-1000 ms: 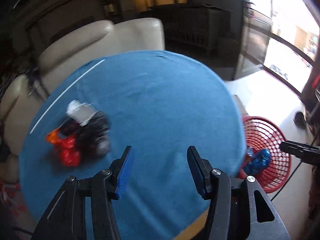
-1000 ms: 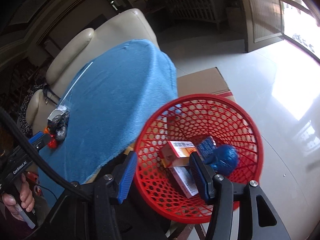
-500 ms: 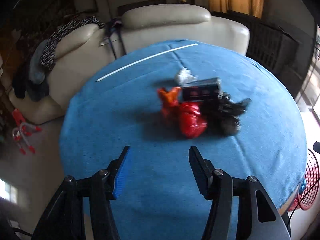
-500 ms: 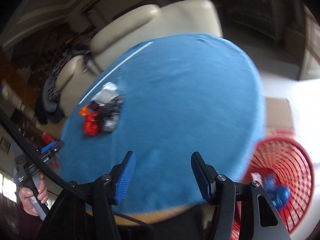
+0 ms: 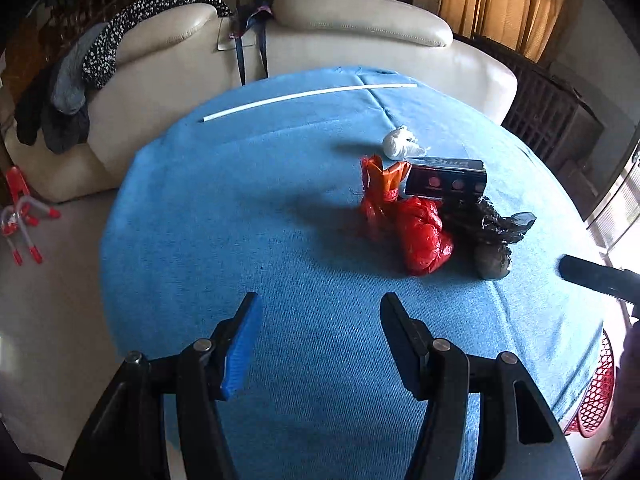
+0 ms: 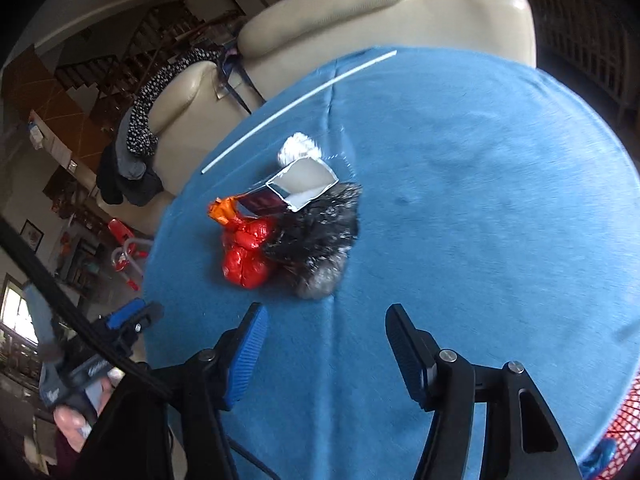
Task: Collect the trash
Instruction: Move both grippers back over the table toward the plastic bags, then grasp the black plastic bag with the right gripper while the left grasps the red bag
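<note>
Ahead of the tongs lie two red bags [image 5: 404, 216], one black bag [image 5: 486, 232] and one dark box [image 5: 446, 178]. One white wad [image 5: 398, 144] sits beyond them.

Red bag [image 5: 424, 240], black bag [image 5: 490, 236], dark box [image 5: 446, 178], white wad [image 5: 398, 144] clustered on blue cloth.

A home living room: a cream leather sofa [image 5: 352, 36] at twelve o'clock behind the blue-clothed table [image 5: 280, 208], clothes [image 5: 96, 60] draped over its arm at ten o'clock, curtains [image 5: 508, 0] at one o'clock, a staircase [image 6: 132, 64] at eleven o'clock.
</note>
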